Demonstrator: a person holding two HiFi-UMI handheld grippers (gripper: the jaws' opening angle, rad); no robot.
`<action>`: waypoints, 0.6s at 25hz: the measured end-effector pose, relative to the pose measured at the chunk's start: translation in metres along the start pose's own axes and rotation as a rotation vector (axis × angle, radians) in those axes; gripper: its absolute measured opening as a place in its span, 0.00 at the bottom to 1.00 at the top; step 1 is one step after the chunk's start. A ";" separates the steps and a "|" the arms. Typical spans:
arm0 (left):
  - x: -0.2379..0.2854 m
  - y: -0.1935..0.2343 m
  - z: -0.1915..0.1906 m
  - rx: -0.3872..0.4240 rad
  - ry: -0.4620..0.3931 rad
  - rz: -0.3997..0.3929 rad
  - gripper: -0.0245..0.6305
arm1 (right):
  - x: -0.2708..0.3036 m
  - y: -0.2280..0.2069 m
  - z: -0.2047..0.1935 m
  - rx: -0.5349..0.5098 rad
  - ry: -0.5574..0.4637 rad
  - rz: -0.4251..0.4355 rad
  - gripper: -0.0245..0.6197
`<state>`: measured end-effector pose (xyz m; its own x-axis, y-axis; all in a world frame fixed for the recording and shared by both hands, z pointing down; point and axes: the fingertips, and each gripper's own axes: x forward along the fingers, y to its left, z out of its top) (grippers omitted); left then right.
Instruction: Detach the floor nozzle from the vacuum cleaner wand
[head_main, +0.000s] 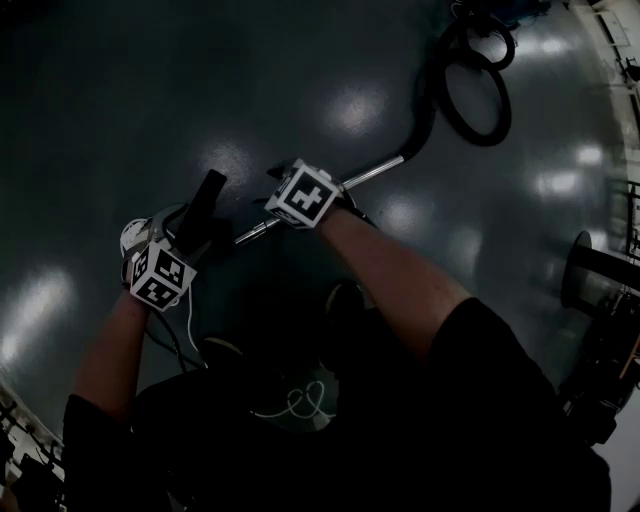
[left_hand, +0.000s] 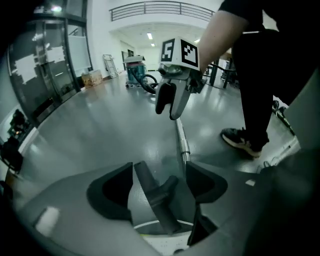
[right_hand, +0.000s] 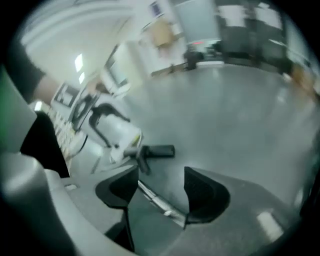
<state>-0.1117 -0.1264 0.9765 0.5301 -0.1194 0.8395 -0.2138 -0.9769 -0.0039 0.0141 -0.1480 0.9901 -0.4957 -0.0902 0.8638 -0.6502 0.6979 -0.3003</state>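
Here both the left tool (left_hand: 160, 172) and right tool (right_hand: 161, 176) gape wide, gripping nothing.

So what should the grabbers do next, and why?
Probably lower the left gripper and close it on the floor nozzle. Both grippers are open and empty. The floor nozzle lies just below the left one's open jaws, and the wand runs under the right gripper. I cannot tell whether the floor nozzle and wand are joined.

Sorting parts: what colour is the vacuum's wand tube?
Shiny silver: the metal wand tube shows best in left gripper view.
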 end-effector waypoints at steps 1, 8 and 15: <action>-0.018 0.000 0.011 -0.045 -0.016 0.018 0.56 | -0.020 0.002 0.006 0.112 -0.061 -0.011 0.48; -0.176 -0.029 0.099 -0.363 -0.073 0.124 0.44 | -0.164 0.093 0.013 0.309 -0.179 -0.022 0.48; -0.343 -0.082 0.186 -0.492 -0.079 0.193 0.21 | -0.321 0.220 0.049 0.235 -0.225 0.101 0.39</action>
<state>-0.1231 -0.0380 0.5879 0.4992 -0.3201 0.8052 -0.6627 -0.7397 0.1168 0.0023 -0.0001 0.6273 -0.6624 -0.2018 0.7215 -0.6929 0.5311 -0.4876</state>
